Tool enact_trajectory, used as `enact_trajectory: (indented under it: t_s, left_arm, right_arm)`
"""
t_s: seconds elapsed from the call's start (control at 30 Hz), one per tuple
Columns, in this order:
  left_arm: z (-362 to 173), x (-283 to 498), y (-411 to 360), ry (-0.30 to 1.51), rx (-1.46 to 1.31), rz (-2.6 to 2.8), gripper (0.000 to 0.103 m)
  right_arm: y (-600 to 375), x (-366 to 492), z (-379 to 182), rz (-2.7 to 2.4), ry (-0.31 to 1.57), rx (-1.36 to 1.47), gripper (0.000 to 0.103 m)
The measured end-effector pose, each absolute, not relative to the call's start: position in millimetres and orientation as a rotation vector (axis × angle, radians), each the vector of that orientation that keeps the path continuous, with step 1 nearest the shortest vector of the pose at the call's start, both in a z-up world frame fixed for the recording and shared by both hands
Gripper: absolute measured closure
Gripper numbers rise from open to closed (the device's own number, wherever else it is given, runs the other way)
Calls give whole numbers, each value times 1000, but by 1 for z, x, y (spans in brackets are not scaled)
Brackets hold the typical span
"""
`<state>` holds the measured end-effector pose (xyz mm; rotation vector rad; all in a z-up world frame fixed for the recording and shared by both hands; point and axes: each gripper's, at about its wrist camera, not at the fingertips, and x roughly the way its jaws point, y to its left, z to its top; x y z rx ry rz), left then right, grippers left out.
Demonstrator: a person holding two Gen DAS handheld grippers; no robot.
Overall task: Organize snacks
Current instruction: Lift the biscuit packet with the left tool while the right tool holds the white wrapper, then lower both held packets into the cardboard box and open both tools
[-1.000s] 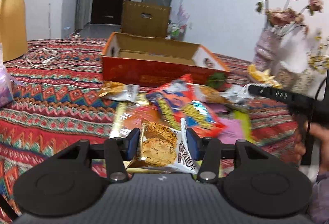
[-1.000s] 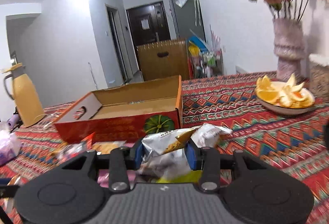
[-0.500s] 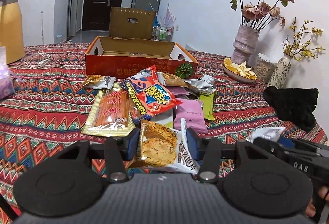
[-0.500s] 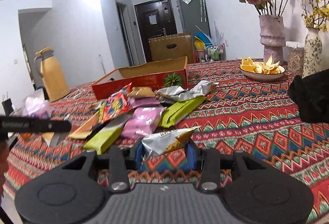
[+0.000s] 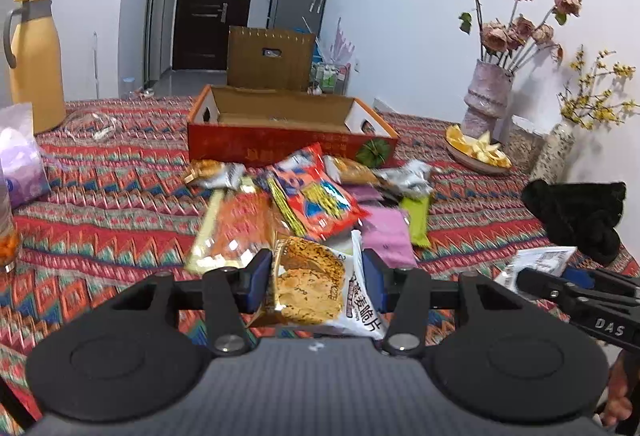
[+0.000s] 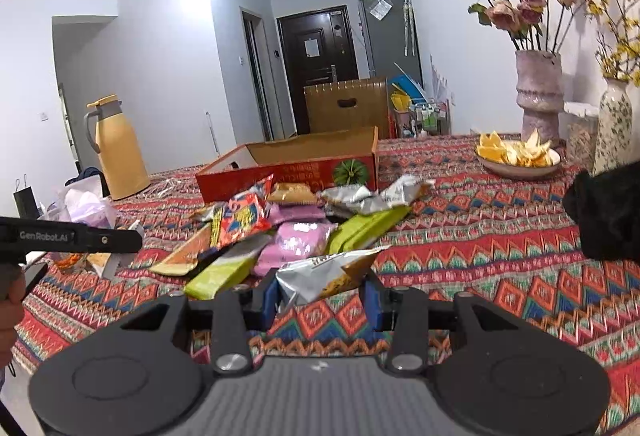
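Two grippers are in view, each with one snack packet pinched in narrowly set jaws. The left gripper (image 5: 316, 282) clamps a cracker packet (image 5: 316, 288) with white edges and a printed picture of browned crackers, held just above the bench (image 5: 112, 204), which wears a red zigzag-patterned cloth. The right gripper (image 6: 322, 294) clamps a silver chip packet (image 6: 324, 274) by its lower edge, on the near side of the snack pile from the red cardboard box (image 6: 292, 172). That box is single, open-topped, and appears empty from here, and it stands at the far side of the pile. In front of the box lie roughly ten loose packets: one red-and-blue bag (image 5: 316, 196), two pink packets (image 6: 298, 244), two green ones (image 6: 364, 226), an orange-fronted clear packet (image 5: 236, 224), and several crumpled silver wrappers (image 6: 376, 194), overlapping so an exact count cannot be made. Right of the box stand two vases, a pink vase of dried roses (image 5: 486, 96) and a speckled one with yellow sprigs (image 6: 614, 124), with one bowl of orange peels (image 6: 518, 154) before them. A black cloth (image 5: 576, 214) lies nearer on that side. Left of the box stands one yellow thermos jug (image 6: 116, 148).
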<state>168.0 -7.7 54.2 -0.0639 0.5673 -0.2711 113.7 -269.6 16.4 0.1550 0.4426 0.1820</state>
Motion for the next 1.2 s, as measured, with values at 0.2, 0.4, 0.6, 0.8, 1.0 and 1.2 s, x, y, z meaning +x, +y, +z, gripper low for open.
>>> enact_trajectory:
  t_s: [0.2,0.4,0.6,0.8,1.0,1.2]
  left_arm:
    - [71,215,1,546,-61,-283,54]
    - [84,288,4,546,-23,-296,54]
    - [87,372,4,535,31,-259,54]
    - [85,460,7,576,19,-295,54]
    - [69,543,3,649,25,-308,54]
    - [44,610,3,670,69,-355,53]
  right_arm:
    - [-273,156,36,177,420,129,62]
    - [-280,222,56,192,393,107,62]
    - [-284,302,72,179,389,103,62]
    - [-278,392,79,176,417,108,62]
    - [-264,491,65,179,497,120,62]
    - [-252,583,38,185,656,170,62]
